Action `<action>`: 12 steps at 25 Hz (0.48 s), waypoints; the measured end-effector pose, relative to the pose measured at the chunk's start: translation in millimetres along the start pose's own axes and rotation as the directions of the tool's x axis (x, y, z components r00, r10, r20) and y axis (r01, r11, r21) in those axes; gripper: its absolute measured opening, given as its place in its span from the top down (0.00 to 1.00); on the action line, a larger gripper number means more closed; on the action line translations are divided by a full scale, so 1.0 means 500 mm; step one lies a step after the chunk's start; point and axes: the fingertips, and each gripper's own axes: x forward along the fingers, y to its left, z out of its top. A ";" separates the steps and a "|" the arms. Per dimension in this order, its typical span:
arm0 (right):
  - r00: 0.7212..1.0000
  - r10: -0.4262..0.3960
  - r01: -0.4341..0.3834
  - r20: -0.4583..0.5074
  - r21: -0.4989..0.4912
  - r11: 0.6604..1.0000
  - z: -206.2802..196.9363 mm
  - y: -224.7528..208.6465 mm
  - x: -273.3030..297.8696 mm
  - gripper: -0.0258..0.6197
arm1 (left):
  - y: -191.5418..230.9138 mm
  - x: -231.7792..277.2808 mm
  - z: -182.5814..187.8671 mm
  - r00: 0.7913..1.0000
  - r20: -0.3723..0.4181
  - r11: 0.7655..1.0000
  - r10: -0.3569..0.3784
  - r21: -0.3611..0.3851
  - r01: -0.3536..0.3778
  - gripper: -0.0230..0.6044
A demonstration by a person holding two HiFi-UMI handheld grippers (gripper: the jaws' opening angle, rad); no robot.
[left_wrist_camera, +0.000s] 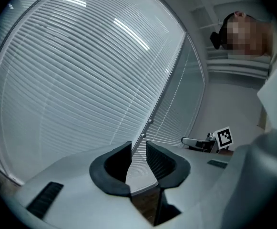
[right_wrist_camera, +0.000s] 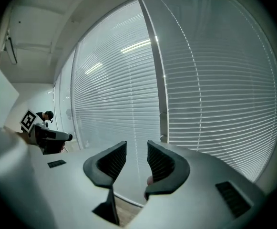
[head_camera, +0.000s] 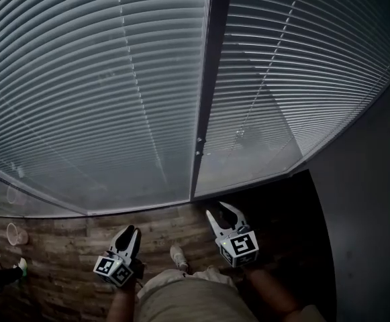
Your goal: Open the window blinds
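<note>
The left tool (head_camera: 129,232) hangs low before the blinds (head_camera: 101,79), which cover the window ahead, slats shut. Its jaws stand slightly apart on nothing, likely ready for a cord. The right tool (head_camera: 223,212), also parted and empty, faces the window post (head_camera: 211,79).

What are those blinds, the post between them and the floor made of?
Blinds: thin pale slats with a soft sheen, probably aluminium or plastic; the pictures don't show which. Post: dark, smooth and straight-edged, likely painted metal. Floor: brown planks with grain and joints, either wood or wood-look laminate.
</note>
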 end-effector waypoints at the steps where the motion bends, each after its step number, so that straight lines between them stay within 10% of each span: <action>1: 1.000 -0.004 0.004 0.001 0.001 1.000 0.002 0.002 0.004 0.74 | 0.005 -0.001 0.004 1.000 -0.002 1.000 -0.003 -0.002 0.003 0.79; 12: 0.999 -0.036 0.036 -0.001 0.004 0.999 -0.004 0.030 0.050 0.74 | 0.077 -0.002 0.017 1.000 -0.009 1.000 -0.019 -0.008 0.019 0.79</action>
